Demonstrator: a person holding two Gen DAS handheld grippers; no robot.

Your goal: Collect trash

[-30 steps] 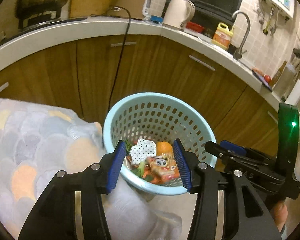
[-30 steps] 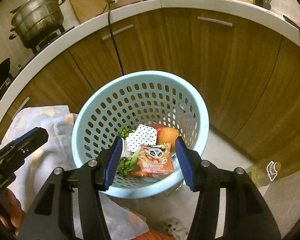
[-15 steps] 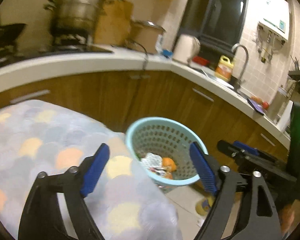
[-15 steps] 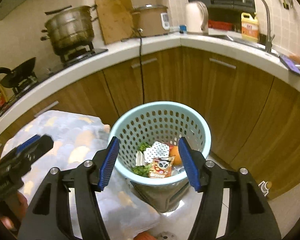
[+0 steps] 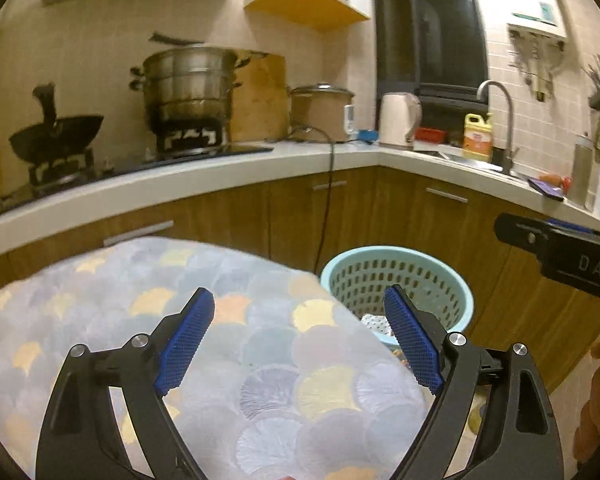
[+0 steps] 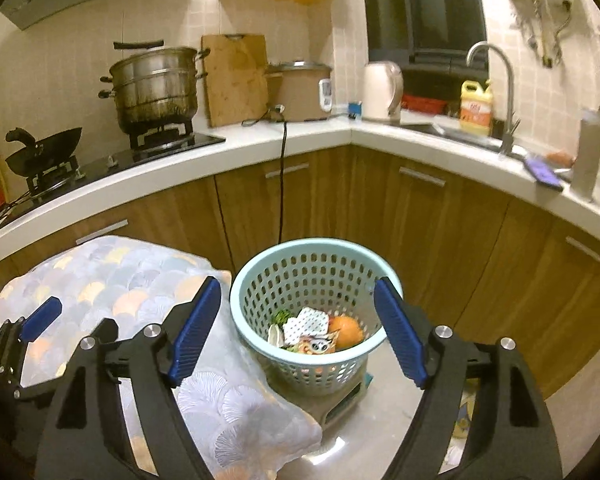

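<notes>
A light blue perforated basket [image 6: 260,280] stands on a low stool on the floor; it also shows in the left wrist view [image 5: 456,280]. It holds trash: an orange [image 6: 346,330], a dotted white wrapper [image 6: 306,322], a snack packet [image 6: 318,346] and greens [image 6: 282,316]. My right gripper [image 6: 298,330] is open and empty, held above and in front of the basket. My left gripper [image 5: 300,336] is open and empty over the scale-patterned cloth [image 5: 260,360], left of the basket.
The cloth-covered surface [image 6: 120,276] sits left of the basket. Wooden cabinets [image 6: 440,220] and a white counter [image 6: 260,140] curve behind, with a steamer pot [image 6: 156,84], wok [image 6: 44,152], kettle [image 6: 382,90], sink tap [image 6: 496,92] and a hanging power cord [image 6: 282,184].
Both grippers have pulled up and back from the basket, so it looks smaller and lower. The left gripper has shifted left over the cloth. Both jaws stand wider apart.
</notes>
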